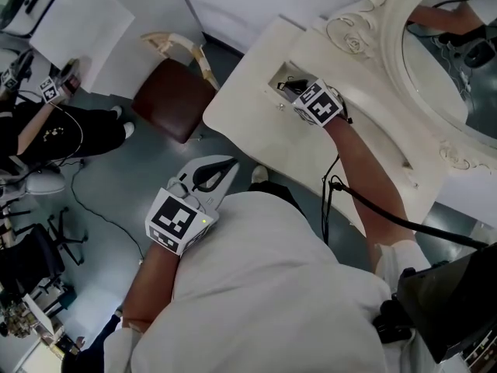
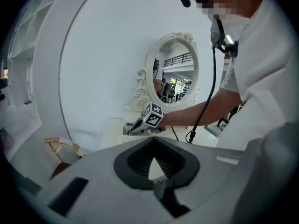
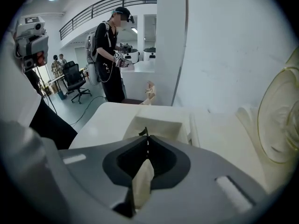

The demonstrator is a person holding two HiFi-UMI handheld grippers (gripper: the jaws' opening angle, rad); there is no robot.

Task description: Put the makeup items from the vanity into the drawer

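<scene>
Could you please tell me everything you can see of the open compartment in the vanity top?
The compartment is a rectangular recess sunk into the cream vanity top, with smooth, painted-looking cream walls and floor. It stands open. What shows of its inside looks bare, though the near part is hidden behind the gripper. The right gripper, jaws together, hovers at its near edge; whether it touches the compartment cannot be told.

We count two grippers: left gripper (image 1: pixel 225 168) at 8 o'clock in head view, right gripper (image 1: pixel 295 90) at 1. One vanity (image 1: pixel 248 123). One oval mirror (image 1: pixel 450 61) at 2. One open drawer (image 1: pixel 276 74). One small dark item (image 3: pixel 141 132) at right gripper's tips. One red-brown stool (image 1: pixel 171 99) at 11. In right gripper view: one office chair (image 3: pixel 74 80) at 10, one bystander (image 3: pixel 110 50) at 11.
</scene>
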